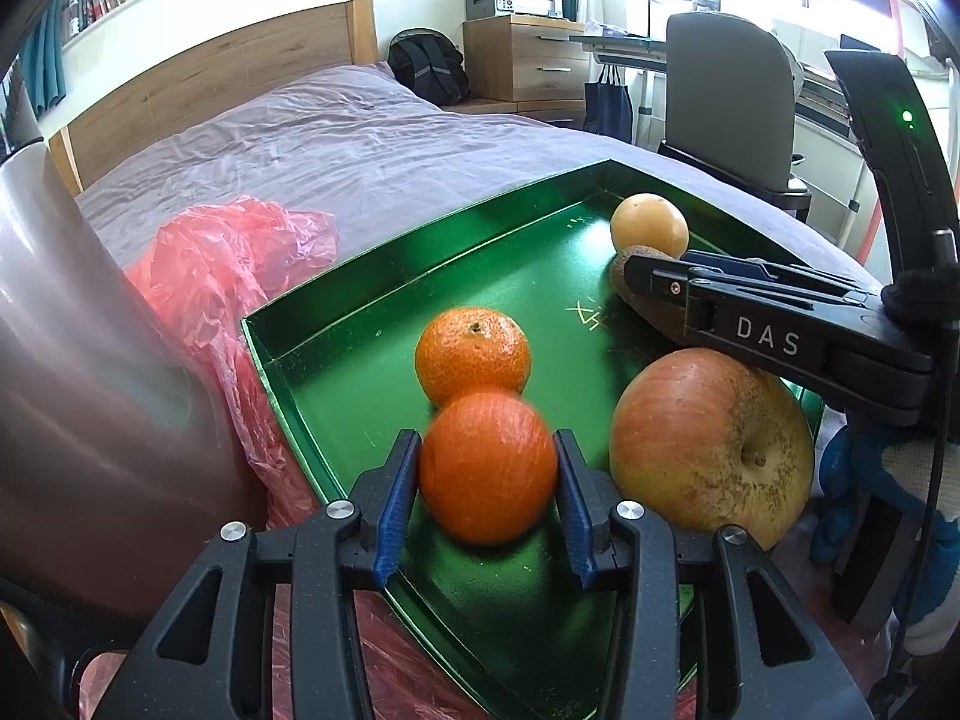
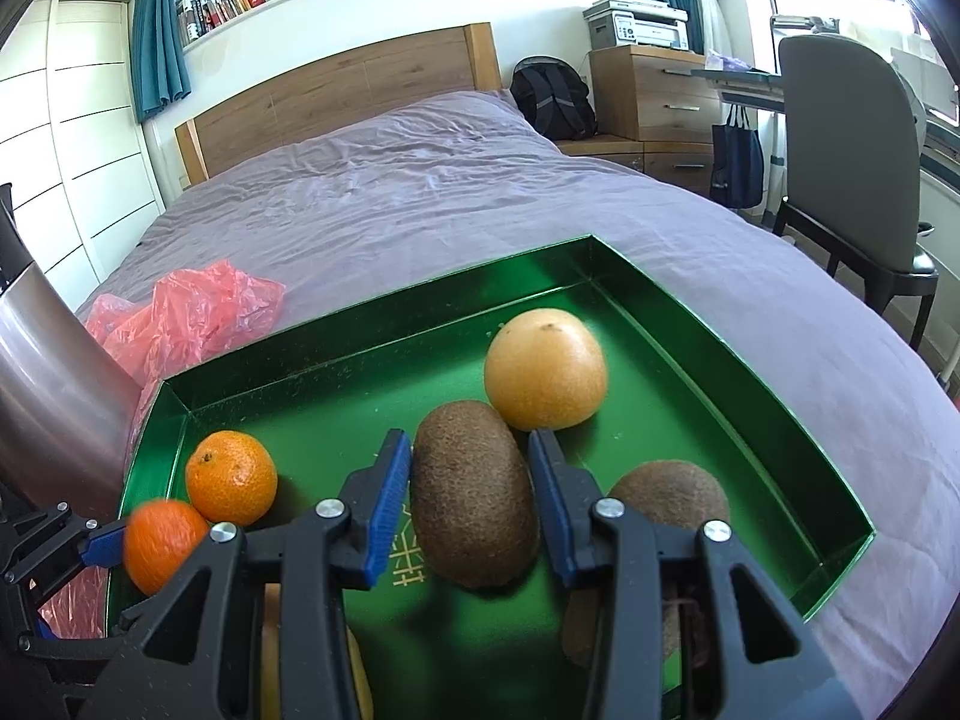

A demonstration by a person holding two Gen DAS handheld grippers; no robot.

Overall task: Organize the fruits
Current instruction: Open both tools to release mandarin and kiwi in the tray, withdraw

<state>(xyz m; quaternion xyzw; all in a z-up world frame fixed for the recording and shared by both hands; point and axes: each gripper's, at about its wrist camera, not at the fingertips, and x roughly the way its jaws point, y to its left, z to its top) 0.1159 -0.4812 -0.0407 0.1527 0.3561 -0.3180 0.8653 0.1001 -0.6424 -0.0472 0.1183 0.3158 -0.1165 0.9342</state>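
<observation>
A shiny green tray (image 1: 360, 372) lies on a purple bed. My left gripper (image 1: 486, 439) is shut on a mandarin (image 1: 487, 480) at the tray's near-left corner, right beside a second mandarin (image 1: 473, 354). A big reddish-yellow apple (image 1: 708, 444) sits to the right of them. My right gripper (image 2: 471, 444) is shut on a brown kiwi (image 2: 474, 492) over the middle of the tray (image 2: 690, 396). Just behind the kiwi rests a pale orange citrus fruit (image 2: 545, 377). Another kiwi (image 2: 666, 492) lies to the right, partly hidden by the gripper.
A crumpled pink plastic bag (image 2: 180, 318) lies left of the tray. A brownish metal cylinder (image 2: 48, 396) stands at the far left. A gloved hand (image 1: 870, 492) holds the right gripper. A grey chair (image 2: 840, 150), desk and drawers stand right of the bed.
</observation>
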